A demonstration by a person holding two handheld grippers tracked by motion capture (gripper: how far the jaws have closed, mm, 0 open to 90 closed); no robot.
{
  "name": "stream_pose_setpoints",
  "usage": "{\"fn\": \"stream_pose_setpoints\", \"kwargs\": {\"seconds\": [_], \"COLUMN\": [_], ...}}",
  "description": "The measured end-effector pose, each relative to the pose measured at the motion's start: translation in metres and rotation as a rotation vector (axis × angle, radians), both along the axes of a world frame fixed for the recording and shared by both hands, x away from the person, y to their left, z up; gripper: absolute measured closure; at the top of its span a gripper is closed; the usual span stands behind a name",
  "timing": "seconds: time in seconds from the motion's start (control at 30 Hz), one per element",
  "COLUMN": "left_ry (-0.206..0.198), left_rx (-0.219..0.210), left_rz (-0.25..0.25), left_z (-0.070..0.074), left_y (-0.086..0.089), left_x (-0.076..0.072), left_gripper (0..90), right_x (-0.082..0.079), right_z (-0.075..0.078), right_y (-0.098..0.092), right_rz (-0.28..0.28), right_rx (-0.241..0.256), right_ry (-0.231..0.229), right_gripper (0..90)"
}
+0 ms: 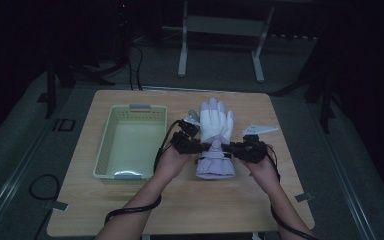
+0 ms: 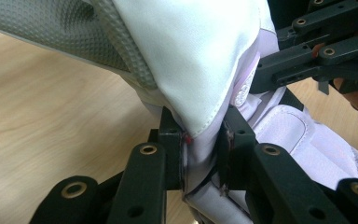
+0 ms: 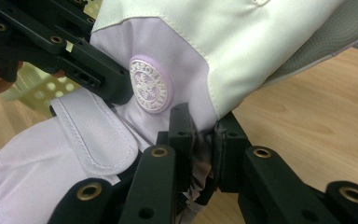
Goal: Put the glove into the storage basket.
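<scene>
A white and lilac padded glove (image 1: 215, 135) lies flat in the middle of the wooden table (image 1: 180, 210), fingers pointing away from me. My left gripper (image 1: 200, 145) pinches the glove's wrist from the left side. In the left gripper view its jaws are shut on a fold of lilac fabric (image 2: 200, 154). My right gripper (image 1: 232, 147) pinches the same wrist from the right. In the right gripper view its jaws clamp fabric (image 3: 204, 154) just below a round lilac badge (image 3: 148, 85). A lilac wrist strap (image 3: 100, 135) crosses the cuff.
A pale green plastic basket (image 1: 130, 141) stands left of the glove, with nothing in it. A small white flat item (image 1: 260, 129) lies right of the glove's fingers. A metal frame stand (image 1: 220, 35) is on the floor beyond the table.
</scene>
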State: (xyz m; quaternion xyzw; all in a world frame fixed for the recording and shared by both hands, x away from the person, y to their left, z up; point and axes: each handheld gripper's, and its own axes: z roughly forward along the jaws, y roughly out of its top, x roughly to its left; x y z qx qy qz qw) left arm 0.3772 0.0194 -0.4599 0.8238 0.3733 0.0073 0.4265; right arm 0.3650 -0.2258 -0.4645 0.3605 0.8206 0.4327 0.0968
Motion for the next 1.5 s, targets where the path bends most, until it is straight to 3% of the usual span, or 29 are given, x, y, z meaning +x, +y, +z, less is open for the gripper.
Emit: {"fn": "stream_pose_setpoints", "kwargs": {"seconds": [0.23, 0.4, 0.57, 0.8, 0.87, 1.07, 1.4, 1.5], "left_ry": [-0.010, -0.052, -0.053, -0.056, -0.062, -0.059, -0.034, -0.036], "left_rx": [0.011, 0.031, 0.058, 0.063, 0.072, 0.080, 0.095, 0.104], "left_rz": [0.016, 0.040, 0.050, 0.082, 0.100, 0.131, 0.168, 0.177], "left_z": [0.016, 0.029, 0.041, 0.049, 0.052, 0.052, 0.043, 0.040], "left_y": [0.019, 0.039, 0.062, 0.094, 0.113, 0.146, 0.194, 0.214], "left_x": [-0.001, -0.006, -0.009, -0.012, -0.014, -0.019, -0.024, -0.025], "left_gripper": [74.9, 74.9, 75.0, 75.0, 75.0, 74.9, 74.9, 74.8], "right_x": [0.001, 0.004, 0.005, 0.008, 0.009, 0.013, 0.015, 0.015], "right_z": [0.014, 0.028, 0.035, 0.042, 0.044, 0.043, 0.033, 0.029], "right_y": [0.020, 0.042, 0.064, 0.096, 0.113, 0.148, 0.200, 0.222], "right_rz": [0.015, 0.031, 0.056, 0.087, 0.101, 0.134, 0.172, 0.181], "right_rx": [0.000, 0.007, 0.021, 0.019, 0.017, 0.034, 0.023, 0.018], "right_ry": [-0.025, -0.042, -0.047, -0.061, -0.067, -0.066, -0.044, -0.040], "right_gripper": [80.0, 80.1, 80.0, 80.0, 80.0, 79.9, 79.9, 79.9]}}
